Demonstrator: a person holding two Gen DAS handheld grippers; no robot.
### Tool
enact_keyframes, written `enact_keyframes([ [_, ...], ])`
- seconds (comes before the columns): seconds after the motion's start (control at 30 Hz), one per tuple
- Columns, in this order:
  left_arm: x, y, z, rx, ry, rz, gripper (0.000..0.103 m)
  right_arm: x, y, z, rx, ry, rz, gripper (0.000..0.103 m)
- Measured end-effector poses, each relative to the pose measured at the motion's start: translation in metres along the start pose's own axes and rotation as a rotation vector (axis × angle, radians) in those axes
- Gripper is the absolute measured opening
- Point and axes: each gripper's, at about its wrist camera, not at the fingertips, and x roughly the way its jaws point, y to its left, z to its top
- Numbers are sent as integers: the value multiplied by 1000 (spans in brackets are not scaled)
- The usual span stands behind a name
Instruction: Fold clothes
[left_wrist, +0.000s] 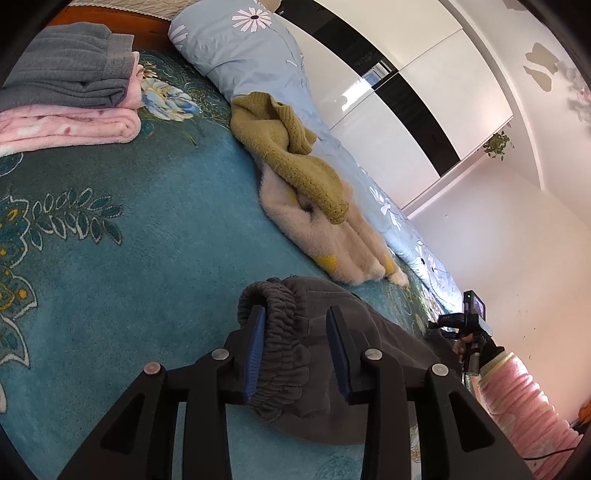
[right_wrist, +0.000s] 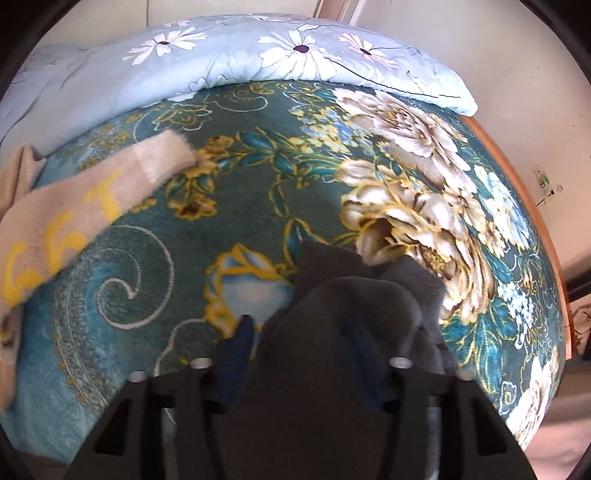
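Note:
Dark grey trousers (left_wrist: 369, 362) lie on the teal floral blanket (left_wrist: 147, 229). Their gathered elastic waistband (left_wrist: 284, 339) sits between the blue pads (left_wrist: 256, 343) of my left gripper (left_wrist: 295, 310). It leans on the left pad and a gap shows at the right pad, so the gripper is open. At the garment's far end a gloved hand with a pink sleeve (left_wrist: 524, 398) holds my right gripper (left_wrist: 441, 325). In the blurred right wrist view, my right gripper (right_wrist: 299, 321) is shut on a hump of the grey trousers (right_wrist: 351, 306), which fills the jaws and hides the right pad.
A folded grey garment (left_wrist: 66, 70) rests on a folded pink one (left_wrist: 66, 125) at the far left. An olive knit sweater (left_wrist: 288, 147) lies on a beige fluffy garment (left_wrist: 332, 236) (right_wrist: 74, 210) beside the light blue daisy quilt (left_wrist: 258, 62) (right_wrist: 258, 55). White wardrobe doors (left_wrist: 406, 92) stand behind, and the bed's wooden edge (right_wrist: 517, 177) is at right.

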Motion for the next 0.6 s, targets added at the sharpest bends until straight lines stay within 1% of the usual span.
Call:
enact_keyframes([
  [0.03, 0, 0, 0, -4, 0, 1, 36, -1, -7, -2, 12, 5, 29, 34],
  [0.1, 1, 1, -1, -13, -7, -3, 40, -4, -21, -5, 36, 14, 86, 21],
  [0.17, 4, -1, -1, -21, -13, -1, 42, -7, -35, -9, 61, 21, 145, 13],
  [0.27, 11, -5, 3, -27, -16, 21, 42, -24, -62, -11, 164, -17, 312, 10],
  [0.3, 14, -6, 4, -30, -17, 32, 37, -31, -70, -11, 198, -31, 367, 10],
  [0.33, 16, -8, 6, -26, -23, 50, 29, -41, -78, -10, 215, -55, 407, 10],
  [0.37, 18, -11, 8, -23, -29, 69, 11, -51, -85, -9, 233, -79, 448, 9],
  [0.4, 21, -13, 10, -21, -35, 83, 7, -60, -91, -8, 254, -101, 487, 9],
  [0.43, 22, -15, 13, -25, -44, 84, 7, -71, -101, -7, 286, -128, 544, 9],
  [0.5, 21, -19, 22, -43, -76, 49, 6, -92, -120, -4, 343, -182, 667, 9],
  [0.57, 13, -32, 34, -37, -130, 5, 6, -113, -141, -8, 372, -263, 778, 9],
  [0.6, 5, -40, 40, -15, -166, -21, 6, -123, -152, -12, 382, -310, 841, 9],
])
